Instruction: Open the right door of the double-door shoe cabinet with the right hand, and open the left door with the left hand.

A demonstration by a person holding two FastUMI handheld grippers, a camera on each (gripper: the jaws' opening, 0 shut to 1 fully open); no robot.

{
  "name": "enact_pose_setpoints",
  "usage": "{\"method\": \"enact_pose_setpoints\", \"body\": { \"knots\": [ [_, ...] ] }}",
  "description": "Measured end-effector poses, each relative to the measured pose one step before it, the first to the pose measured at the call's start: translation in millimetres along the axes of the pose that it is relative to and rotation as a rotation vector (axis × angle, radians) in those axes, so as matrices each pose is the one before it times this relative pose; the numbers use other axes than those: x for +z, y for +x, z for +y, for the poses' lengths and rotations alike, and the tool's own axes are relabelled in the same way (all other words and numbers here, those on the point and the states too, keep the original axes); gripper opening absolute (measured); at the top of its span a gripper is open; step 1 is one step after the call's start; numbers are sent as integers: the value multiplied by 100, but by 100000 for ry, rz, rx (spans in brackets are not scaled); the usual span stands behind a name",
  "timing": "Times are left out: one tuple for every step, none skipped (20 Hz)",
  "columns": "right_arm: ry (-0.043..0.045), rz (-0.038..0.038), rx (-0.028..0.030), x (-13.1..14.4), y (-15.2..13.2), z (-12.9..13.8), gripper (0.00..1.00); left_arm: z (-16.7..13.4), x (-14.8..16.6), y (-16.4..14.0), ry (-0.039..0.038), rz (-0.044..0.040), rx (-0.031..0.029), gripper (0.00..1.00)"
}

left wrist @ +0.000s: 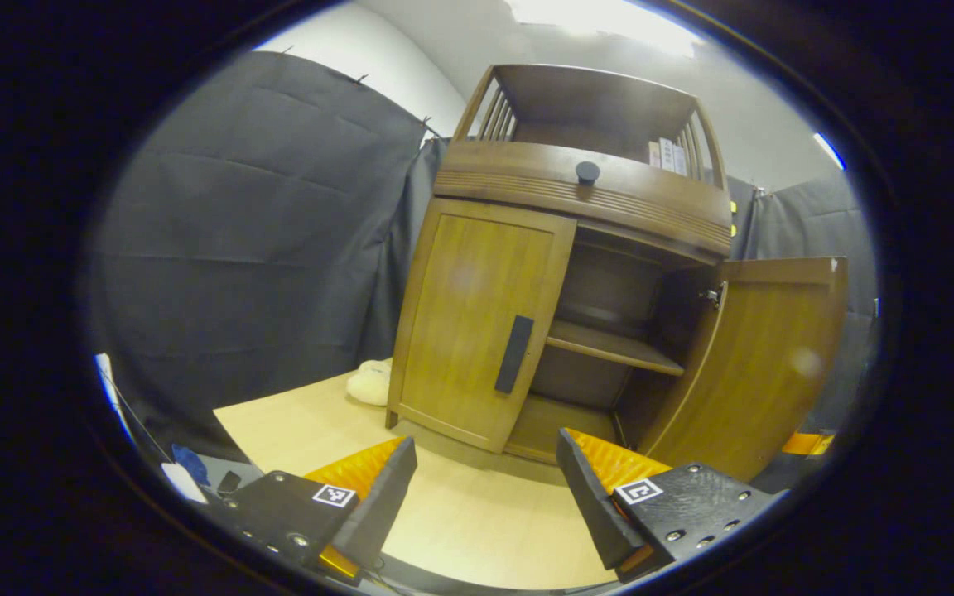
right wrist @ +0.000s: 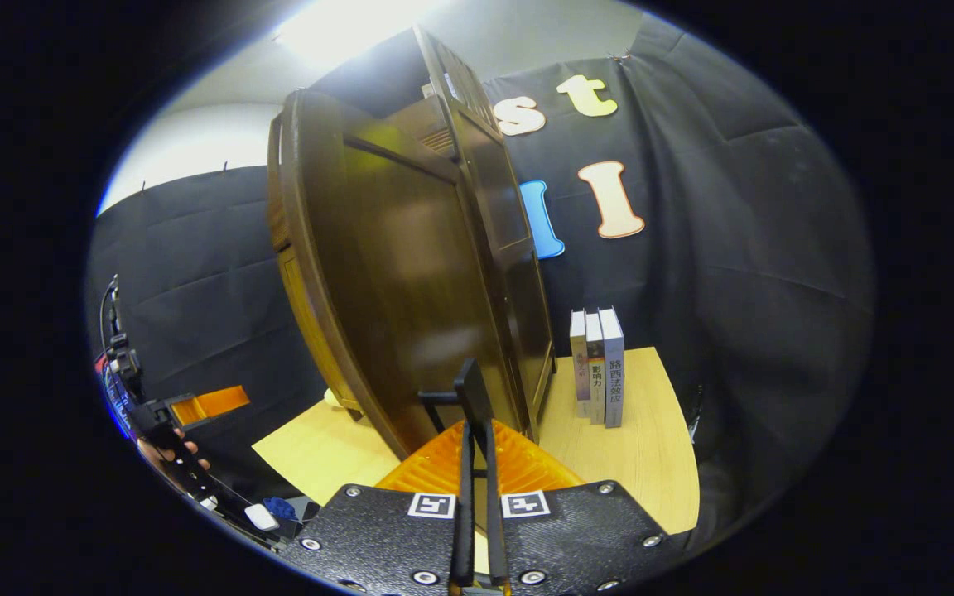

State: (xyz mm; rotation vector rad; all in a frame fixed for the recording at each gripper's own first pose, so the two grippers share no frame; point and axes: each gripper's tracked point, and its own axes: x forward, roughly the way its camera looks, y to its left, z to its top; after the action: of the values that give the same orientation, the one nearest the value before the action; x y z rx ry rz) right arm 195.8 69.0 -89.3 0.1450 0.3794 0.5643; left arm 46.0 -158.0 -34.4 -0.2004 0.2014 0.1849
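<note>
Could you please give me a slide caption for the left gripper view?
Open left gripper faces brown wooden shoe cabinet: right door open, left door closed.

It was a recording booth, not a home: black cloth (left wrist: 245, 232) hung as walls, and a small wooden cabinet (left wrist: 576, 199) and three books (right wrist: 598, 366) stood on a pale table (right wrist: 634, 463).

One shoe cabinet (left wrist: 576, 273) is seen, with two doors: a left door (left wrist: 481, 323) shut and a right door (left wrist: 763, 364) swung open; one handle (left wrist: 514, 354) is counted on the left door; one knob (left wrist: 587, 172) on the drawer front; three books (right wrist: 598, 368) are stood upright together; two grippers are counted, the left gripper (left wrist: 485, 488) and the right gripper (right wrist: 477, 463); one pale soft lump (left wrist: 369, 382) is seen beside the cabinet.
</note>
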Motion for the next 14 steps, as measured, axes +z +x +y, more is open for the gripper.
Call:
{"method": "enact_pose_setpoints", "body": {
  "knots": [
    [-851,1605,-2590,-1052,-1061,-925,5,-174,371,632,1330,-620,-596,97],
    [342,1287,-2748,-835,-919,-928,6,-91,216,660,1438,-767,-635,100],
    [580,1025,-3261,-688,-802,-918,3,-80,332,809,1515,-858,-796,100],
    [522,304,-3563,-536,-801,-1012,5,-175,220,1015,1481,-888,-1131,100],
    [208,-96,-4292,-299,-653,-1107,5,-219,367,1192,1193,-644,-1429,100],
    [607,-1041,-4923,27,-648,-989,4,-281,305,1306,712,-386,-1975,100],
    [1414,-1994,-4545,142,-528,-777,3,-224,335,1268,222,-337,-2197,100],
    [1970,-1744,-3971,314,-432,-334,2,-201,208,1554,59,-180,-2243,100],
    [2013,-1050,-3325,-106,-296,-8,1,-14,234,1263,503,348,-1766,100],
    [1381,-2273,-3276,345,-477,153,1,-54,73,1394,1485,249,-1774,100],
    [356,-3543,-3203,650,-477,283,0,-56,240,1557,2432,-65,-1797,100],
    [-679,-3358,-3635,653,-351,211,1,48,284,1645,3220,-448,-1875,100],
    [-803,-1426,-3257,160,-130,383,1,257,-61,1671,3585,750,-872,100],
    [-342,-132,-2453,66,-219,650,5,689,-182,1394,2539,1634,733,100]
  ]
}}
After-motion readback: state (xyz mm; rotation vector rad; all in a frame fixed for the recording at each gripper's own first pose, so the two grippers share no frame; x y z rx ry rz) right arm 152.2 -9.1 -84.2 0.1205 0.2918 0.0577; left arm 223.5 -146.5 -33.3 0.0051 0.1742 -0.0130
